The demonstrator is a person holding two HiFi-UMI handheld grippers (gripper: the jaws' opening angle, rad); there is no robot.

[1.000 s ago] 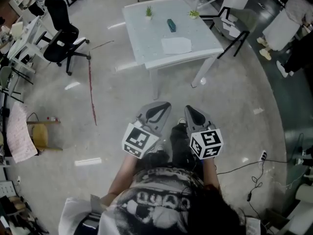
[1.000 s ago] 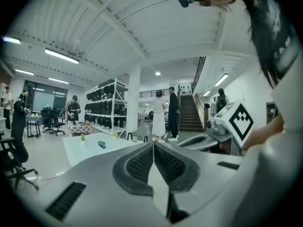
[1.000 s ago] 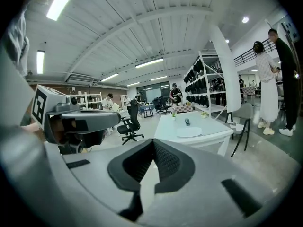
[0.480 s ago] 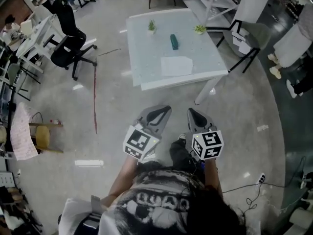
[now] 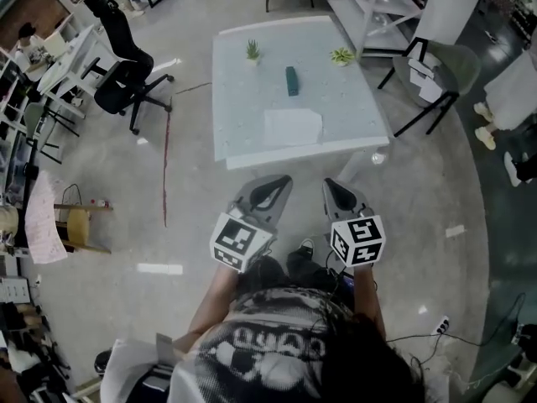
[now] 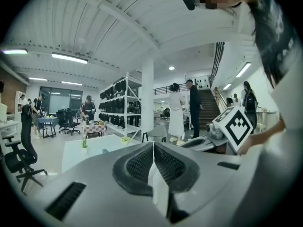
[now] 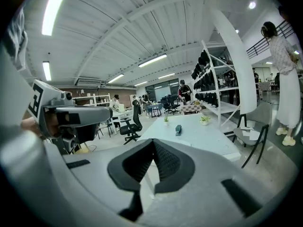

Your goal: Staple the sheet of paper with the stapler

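A white sheet of paper [image 5: 292, 127] lies near the front edge of a white table [image 5: 239, 116] ahead of me. Behind it on the table is the dark green stapler [image 5: 291, 81], which also shows in the right gripper view as the stapler [image 7: 178, 129]. My left gripper [image 5: 270, 186] and right gripper [image 5: 335, 189] hang side by side over the floor, short of the table. Both are shut with nothing between the jaws, as the left gripper [image 6: 153, 145] and right gripper [image 7: 152, 143] show in their own views.
Two small potted plants [image 5: 252, 51] [image 5: 341, 55] stand at the table's far side. A black office chair [image 5: 126, 78] is to the left, and a grey chair [image 5: 436, 86] to the right. Cables [image 5: 436, 326] lie on the floor at lower right. People [image 6: 182, 110] stand by shelving beyond.
The table has come nearer to both grippers and sits more squarely ahead. Both grippers stay shut and side by side.
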